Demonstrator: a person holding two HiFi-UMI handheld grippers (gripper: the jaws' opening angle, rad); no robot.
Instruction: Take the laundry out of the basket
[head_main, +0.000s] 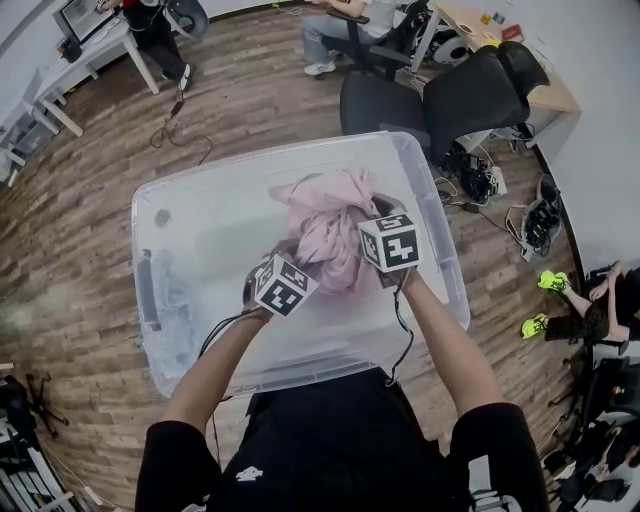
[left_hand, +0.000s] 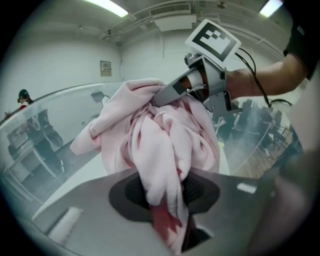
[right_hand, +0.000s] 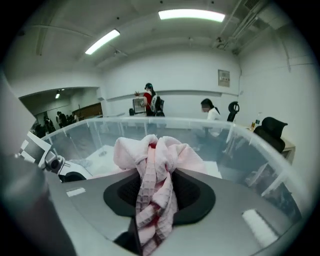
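A crumpled pink cloth (head_main: 325, 228) sits raised in the middle of the clear plastic basket (head_main: 150, 262). In the head view my left gripper (head_main: 292, 262) holds the cloth's near left side and my right gripper (head_main: 358, 238) holds its right side. The left gripper view shows the jaws of my left gripper (left_hand: 165, 194) shut on a twisted fold of the cloth (left_hand: 150, 145), with the right gripper (left_hand: 167, 95) biting into it from beyond. In the right gripper view my right gripper (right_hand: 155, 196) is shut on a waffle-textured fold of the cloth (right_hand: 161, 155).
The basket stands on a wood floor (head_main: 80, 330). Black office chairs (head_main: 470, 95) and cables (head_main: 480, 180) lie just beyond its far right corner. A seated person (head_main: 340, 30) and desks (head_main: 90, 50) are farther back. Neon shoes (head_main: 545, 300) lie at the right.
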